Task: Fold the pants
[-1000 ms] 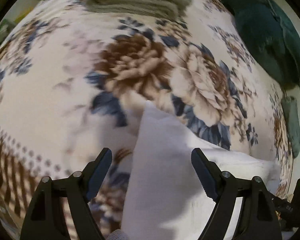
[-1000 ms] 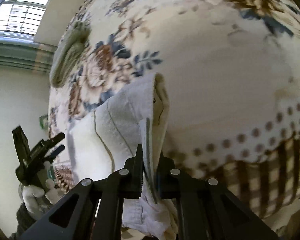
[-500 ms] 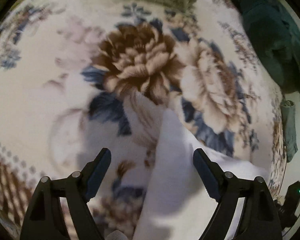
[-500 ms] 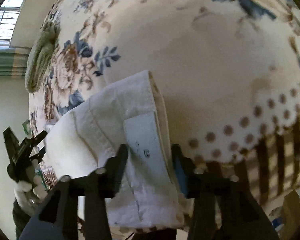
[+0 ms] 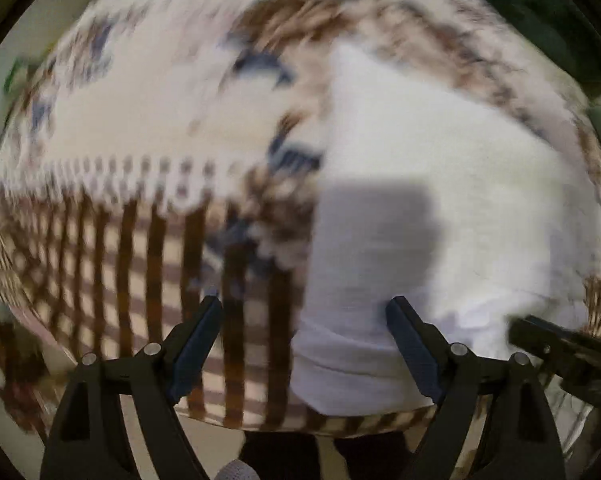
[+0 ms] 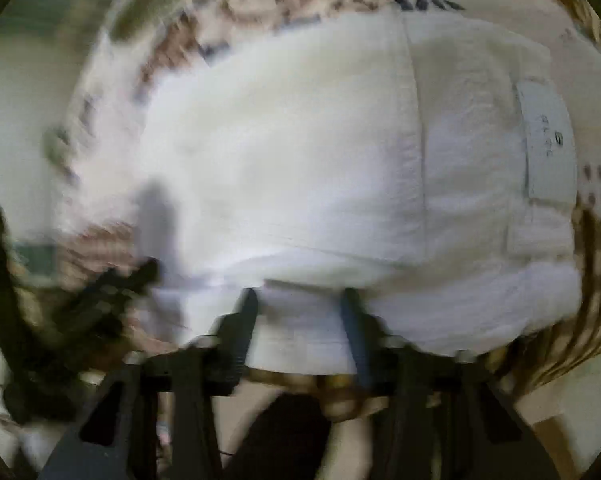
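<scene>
The white pants (image 5: 440, 140) lie folded in a thick block on the flowered cover, their near end hanging over the checked border. My left gripper (image 5: 304, 304) points down, open, over the pants' left edge at the cover's front edge, gripping nothing. In the right wrist view the pants (image 6: 300, 140) fill the picture, with a pale label (image 6: 548, 140) at the right. My right gripper (image 6: 298, 296) has its jaws apart and closing, with the pants' near folded edge between them. Both pictures are blurred by motion. The right gripper (image 5: 560, 344) also shows at the lower right of the left wrist view.
The flowered cover (image 5: 140, 120) ends in a brown checked border (image 5: 120, 280) at the front, with pale floor below it. A dark green cloth (image 5: 540, 0) lies at the back right. A person's dark clothing (image 6: 292, 440) is close under the front edge.
The right gripper let go of the pants' edge and opened; the cloth now lies flat. Both grippers have swung back to the cover's front edge, over the pants' near end.
</scene>
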Action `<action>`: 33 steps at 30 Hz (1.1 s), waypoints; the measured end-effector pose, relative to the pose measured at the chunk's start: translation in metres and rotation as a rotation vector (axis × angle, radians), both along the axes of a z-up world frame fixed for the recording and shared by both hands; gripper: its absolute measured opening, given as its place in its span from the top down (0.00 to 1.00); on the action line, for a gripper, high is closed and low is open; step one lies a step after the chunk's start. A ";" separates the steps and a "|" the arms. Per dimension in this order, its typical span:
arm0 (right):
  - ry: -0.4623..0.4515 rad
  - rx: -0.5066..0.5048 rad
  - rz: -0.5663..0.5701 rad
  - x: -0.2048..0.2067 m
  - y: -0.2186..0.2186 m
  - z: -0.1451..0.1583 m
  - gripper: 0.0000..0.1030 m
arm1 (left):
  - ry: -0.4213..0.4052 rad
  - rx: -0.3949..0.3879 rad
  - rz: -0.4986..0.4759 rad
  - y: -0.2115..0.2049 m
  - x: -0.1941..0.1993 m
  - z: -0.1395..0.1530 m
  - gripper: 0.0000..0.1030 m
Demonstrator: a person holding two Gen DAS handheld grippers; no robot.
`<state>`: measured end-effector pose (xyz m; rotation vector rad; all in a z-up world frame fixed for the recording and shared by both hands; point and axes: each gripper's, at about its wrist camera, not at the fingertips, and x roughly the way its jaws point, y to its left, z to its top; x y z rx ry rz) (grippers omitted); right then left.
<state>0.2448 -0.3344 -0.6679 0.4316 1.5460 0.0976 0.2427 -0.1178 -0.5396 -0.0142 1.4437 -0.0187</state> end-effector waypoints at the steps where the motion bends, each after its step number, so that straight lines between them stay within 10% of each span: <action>1: 0.017 -0.039 -0.007 -0.002 -0.005 -0.006 1.00 | 0.008 -0.032 0.025 0.007 0.000 -0.004 0.17; 9: 0.085 0.126 -0.157 -0.009 -0.046 -0.012 0.96 | 0.009 -0.090 0.053 0.019 0.011 0.003 0.15; 13: 0.005 0.199 -0.288 -0.026 -0.077 0.019 0.39 | -0.034 -0.221 0.099 0.028 0.016 0.034 0.15; 23: 0.034 0.557 -0.773 -0.090 -0.142 -0.049 0.38 | -0.012 -0.299 0.110 0.018 0.066 0.005 0.15; 30: -0.072 0.578 -0.918 -0.082 -0.138 -0.070 0.44 | -0.013 -0.323 0.082 0.005 0.136 -0.019 0.16; 33: -0.107 0.531 -0.927 -0.083 -0.134 -0.061 0.64 | -0.021 -0.300 0.010 -0.005 0.157 -0.027 0.69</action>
